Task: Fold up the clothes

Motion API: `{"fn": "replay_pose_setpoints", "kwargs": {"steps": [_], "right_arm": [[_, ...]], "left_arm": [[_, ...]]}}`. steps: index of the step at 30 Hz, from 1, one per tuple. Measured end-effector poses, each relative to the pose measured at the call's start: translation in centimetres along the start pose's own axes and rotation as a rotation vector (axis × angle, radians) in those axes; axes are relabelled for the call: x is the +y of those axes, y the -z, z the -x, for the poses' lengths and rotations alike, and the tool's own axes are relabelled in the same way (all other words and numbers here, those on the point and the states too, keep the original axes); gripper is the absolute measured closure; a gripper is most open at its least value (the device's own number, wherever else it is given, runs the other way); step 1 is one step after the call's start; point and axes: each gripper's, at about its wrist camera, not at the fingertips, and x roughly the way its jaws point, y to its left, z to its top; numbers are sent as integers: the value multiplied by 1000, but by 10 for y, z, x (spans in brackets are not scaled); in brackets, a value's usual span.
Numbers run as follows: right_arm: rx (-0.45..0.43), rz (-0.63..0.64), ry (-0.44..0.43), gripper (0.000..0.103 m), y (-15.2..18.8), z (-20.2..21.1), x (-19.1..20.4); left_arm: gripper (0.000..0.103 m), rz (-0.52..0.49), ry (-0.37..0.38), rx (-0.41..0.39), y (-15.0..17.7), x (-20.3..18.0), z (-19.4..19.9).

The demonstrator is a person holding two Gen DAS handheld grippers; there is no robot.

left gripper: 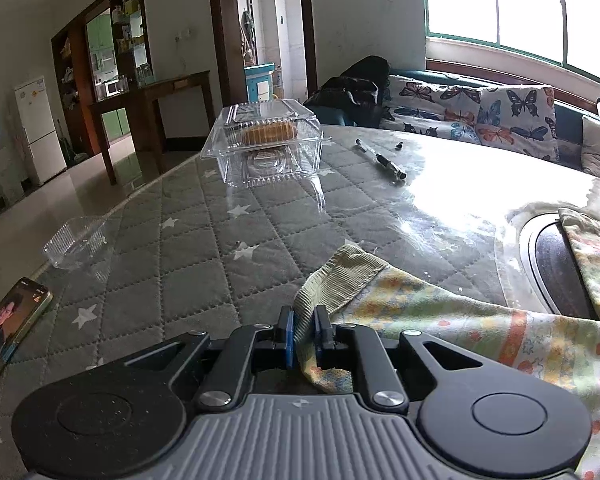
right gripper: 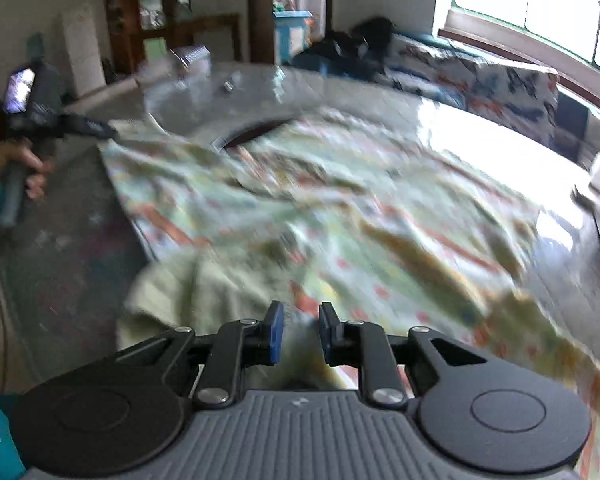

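Note:
A light floral garment point(left gripper: 440, 312) with a ribbed green cuff point(left gripper: 340, 276) lies on the quilted grey table point(left gripper: 220, 240). My left gripper point(left gripper: 303, 320) is shut on the fabric just behind that cuff, which fills the narrow gap between the blue pads. In the blurred right wrist view the same garment point(right gripper: 340, 200) spreads across the table. My right gripper point(right gripper: 300, 320) stands slightly open at its near pale-green edge, with cloth under the gap and neither pad pressing on it. At far left in that view a person's hand point(right gripper: 28, 168) holds the left gripper point(right gripper: 96, 128).
A clear plastic box with pastry point(left gripper: 264, 140), a pen point(left gripper: 380, 160), an empty clear tray point(left gripper: 76, 240) and a phone point(left gripper: 8, 328) lie on the table. A dark round recess point(left gripper: 552, 264) is partly under the garment. A butterfly-print sofa point(left gripper: 480, 112) stands behind.

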Motion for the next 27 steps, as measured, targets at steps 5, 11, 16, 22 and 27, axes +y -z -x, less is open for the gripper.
{"fn": "replay_pose_setpoints", "kwargs": {"steps": [5,11,16,22,27], "right_arm": [[-7,16,-14,84,1,9,-2],[-57,-10,43,84,-14,7,-20],[-68,-83,115,84,-19,-6,-50],[-25,-156,176,83,-9,-14,-77],[-47,-161,183,83,-15,-4,-89]], "left_arm": [[85,-12,-12,9,-2,-2,1],[69,-10,-14,-17,-9,-3,14],[61,-32,26,-44,-15,-13,27],[57,-58,125,-37,-17,-40,36],[56,-80,225,-18,-18,-71,41]]}}
